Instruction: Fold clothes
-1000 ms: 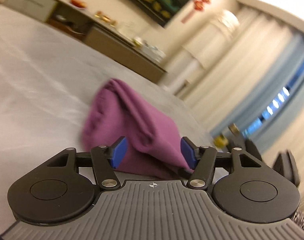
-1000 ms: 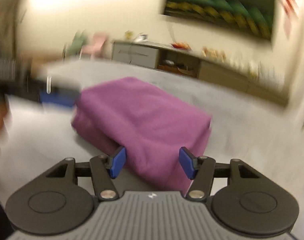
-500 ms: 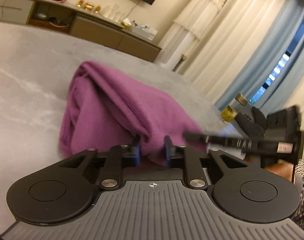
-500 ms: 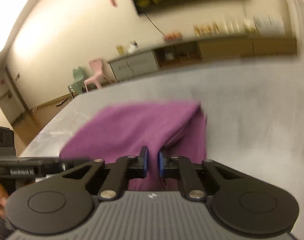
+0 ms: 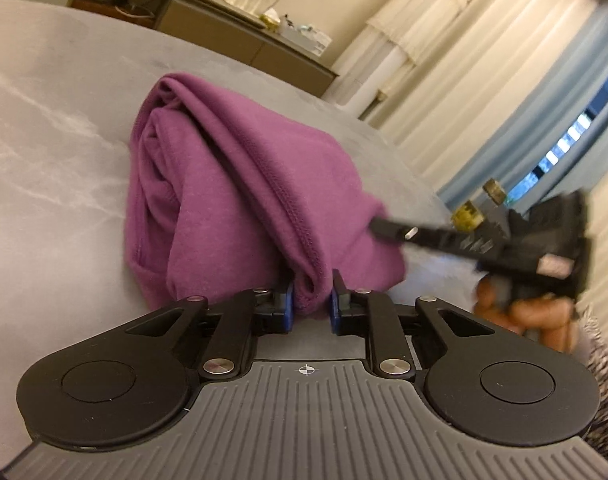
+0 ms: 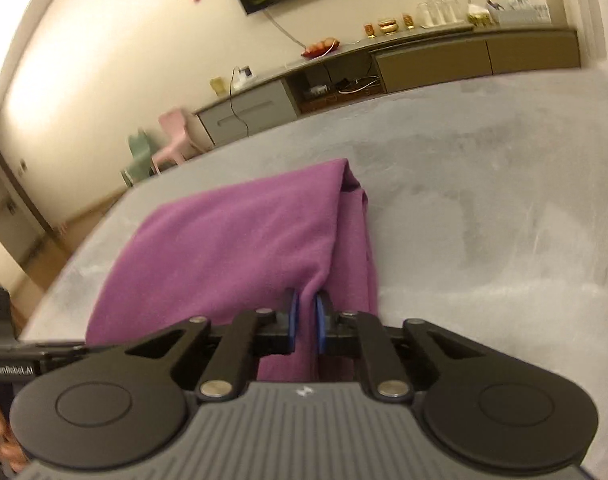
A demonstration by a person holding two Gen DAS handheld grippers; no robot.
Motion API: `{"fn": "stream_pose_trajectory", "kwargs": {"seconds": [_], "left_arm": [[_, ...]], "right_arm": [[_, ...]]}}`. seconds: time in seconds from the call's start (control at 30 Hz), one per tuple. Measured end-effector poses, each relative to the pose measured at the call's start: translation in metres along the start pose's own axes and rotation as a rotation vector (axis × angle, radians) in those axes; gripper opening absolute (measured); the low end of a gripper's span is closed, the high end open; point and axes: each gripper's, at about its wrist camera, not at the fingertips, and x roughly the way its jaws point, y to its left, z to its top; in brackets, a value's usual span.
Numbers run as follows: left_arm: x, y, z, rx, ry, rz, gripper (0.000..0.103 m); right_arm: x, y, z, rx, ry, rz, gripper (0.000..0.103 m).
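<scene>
On the grey table (image 6: 483,200), both the left gripper (image 5: 311,305) and right gripper (image 6: 305,322) pinch the purple shirt (image 5: 232,204). Sideboard (image 6: 443,60) and chairs (image 6: 160,146) sit well behind, nothing's blocking.

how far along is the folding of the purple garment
Mostly done: the purple garment already lies in a compact multi-layer bundle on the grey surface. In hand: the left hand-held gripper and the right hand-held gripper each pinch a near edge of the cloth. Left, probably: one more fold or tidy-up, then release.
</scene>
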Motion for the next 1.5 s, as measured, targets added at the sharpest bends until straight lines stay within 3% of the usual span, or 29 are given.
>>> {"fn": "stream_pose_trajectory", "kwargs": {"seconds": [0.07, 0.13, 0.17, 0.23, 0.27, 0.33, 0.4, 0.47, 0.6, 0.67, 0.77, 0.83, 0.97, 1.03, 1.1, 1.13, 1.2, 1.27, 1.33, 1.4, 1.47, 1.5], "left_arm": [[-0.005, -0.001, 0.002, -0.006, -0.021, -0.009, 0.026], [-0.011, -0.002, 0.003, -0.012, -0.041, -0.018, 0.036], [-0.014, -0.001, 0.006, -0.014, -0.055, -0.027, 0.037], [-0.016, 0.004, 0.014, -0.049, -0.073, -0.041, 0.038], [-0.014, 0.008, 0.018, -0.065, -0.073, -0.044, 0.038], [-0.008, 0.017, 0.022, -0.092, -0.061, -0.030, 0.036], [0.002, 0.026, 0.023, -0.108, -0.030, 0.017, 0.022], [0.003, 0.032, 0.021, -0.082, -0.022, 0.041, 0.012], [0.002, 0.038, 0.019, -0.036, -0.016, 0.045, 0.011], [0.001, 0.042, 0.020, -0.050, -0.014, 0.026, 0.011], [-0.003, 0.035, 0.021, -0.046, -0.022, 0.024, 0.014], [-0.015, 0.022, 0.026, 0.002, -0.040, 0.052, 0.019], [-0.040, -0.012, 0.053, 0.140, -0.156, 0.096, 0.027], [-0.029, -0.024, 0.071, 0.191, -0.169, 0.118, 0.028], [-0.002, -0.026, 0.087, 0.228, -0.128, 0.143, 0.028], [0.016, -0.020, 0.091, 0.236, -0.092, 0.195, 0.028], [0.053, -0.007, 0.099, 0.247, -0.017, 0.312, 0.026], [0.073, 0.020, 0.101, 0.169, 0.016, 0.378, 0.016], [0.068, 0.034, 0.101, 0.060, -0.017, 0.346, 0.011], [0.048, 0.023, 0.096, 0.072, -0.055, 0.337, 0.016], [0.027, 0.010, 0.091, 0.093, -0.092, 0.332, 0.033], [0.016, 0.003, 0.088, 0.103, -0.111, 0.329, 0.037]], "right_arm": [[-0.002, -0.006, 0.009, 0.033, 0.000, 0.051, 0.018], [-0.005, -0.011, 0.022, 0.052, -0.018, 0.082, 0.035], [-0.003, -0.013, 0.030, 0.055, -0.025, 0.083, 0.043], [0.010, -0.016, 0.048, 0.040, -0.018, 0.078, 0.043], [0.020, -0.015, 0.056, 0.016, -0.005, 0.060, 0.042], [0.042, -0.009, 0.071, -0.043, 0.027, 0.034, 0.025], [0.061, 0.001, 0.081, -0.124, 0.050, 0.010, 0.013], [0.073, 0.012, 0.085, -0.198, 0.048, 0.000, 0.012], [0.099, 0.012, 0.081, -0.264, 0.092, -0.084, 0.011], [0.099, 0.007, 0.082, -0.256, 0.091, -0.079, 0.012], [0.083, 0.003, 0.089, -0.217, 0.087, -0.067, 0.020], [0.056, 0.000, 0.090, -0.200, 0.039, -0.053, 0.021], [0.010, 0.012, 0.075, -0.221, -0.020, 0.005, 0.027], [-0.001, 0.025, 0.062, -0.251, -0.012, 0.056, 0.027], [0.000, 0.034, 0.048, -0.301, 0.005, 0.077, 0.032], [0.003, 0.039, 0.039, -0.333, 0.014, 0.077, 0.032], [0.016, 0.039, 0.024, -0.368, 0.048, 0.032, 0.033], [0.023, 0.023, 0.023, -0.296, 0.043, 0.037, 0.037], [0.017, 0.011, 0.034, -0.201, 0.053, 0.051, 0.038], [-0.003, 0.004, 0.043, -0.146, 0.030, 0.061, 0.039], [-0.021, -0.004, 0.046, -0.124, 0.040, 0.055, 0.043], [-0.029, -0.008, 0.043, -0.123, 0.058, 0.050, 0.044]]}}
